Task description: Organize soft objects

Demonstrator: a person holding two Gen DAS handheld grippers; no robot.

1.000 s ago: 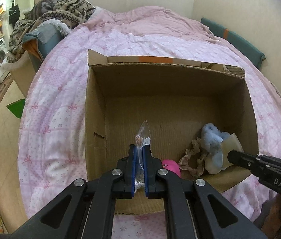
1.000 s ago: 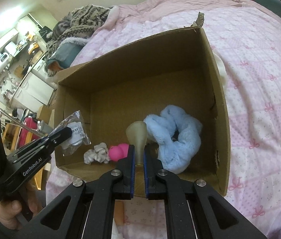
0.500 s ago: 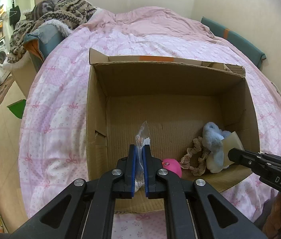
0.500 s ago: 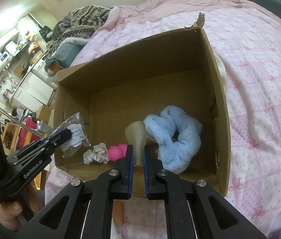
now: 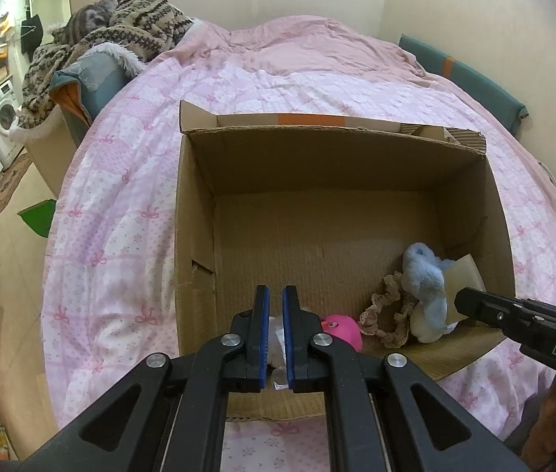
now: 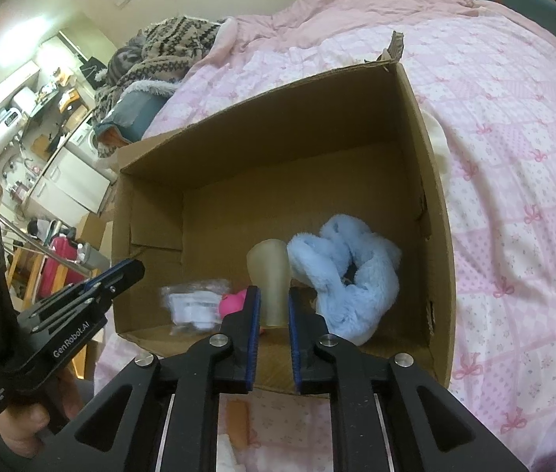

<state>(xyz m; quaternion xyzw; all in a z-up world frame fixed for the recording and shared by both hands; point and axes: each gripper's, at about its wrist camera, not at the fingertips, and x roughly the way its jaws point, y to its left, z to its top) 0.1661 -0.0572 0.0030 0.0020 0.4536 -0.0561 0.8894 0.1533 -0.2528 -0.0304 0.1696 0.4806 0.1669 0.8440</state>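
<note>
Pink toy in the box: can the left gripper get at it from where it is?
Probably yes. The pink toy lies uncovered just right of the left gripper, jaws open; the plastic packet beside it is the only clutter.

Motion-blurred clear plastic packet (image 6: pixel 195 303) low in the cardboard box (image 6: pixel 433 236), label unreadable; mostly hidden behind the left gripper (image 5: pixel 275 303) fingers in the left view. Pink toy (image 6: pixel 232 302) half covered by the right gripper (image 6: pixel 274 303). Beige pad's (image 6: pixel 270 275) base masked too.

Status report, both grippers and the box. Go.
Left gripper open, empty; plastic packet down in cardboard box. Right gripper open around beige sponge, grip unclear. Blue plush alongside; nothing blocking.
</note>
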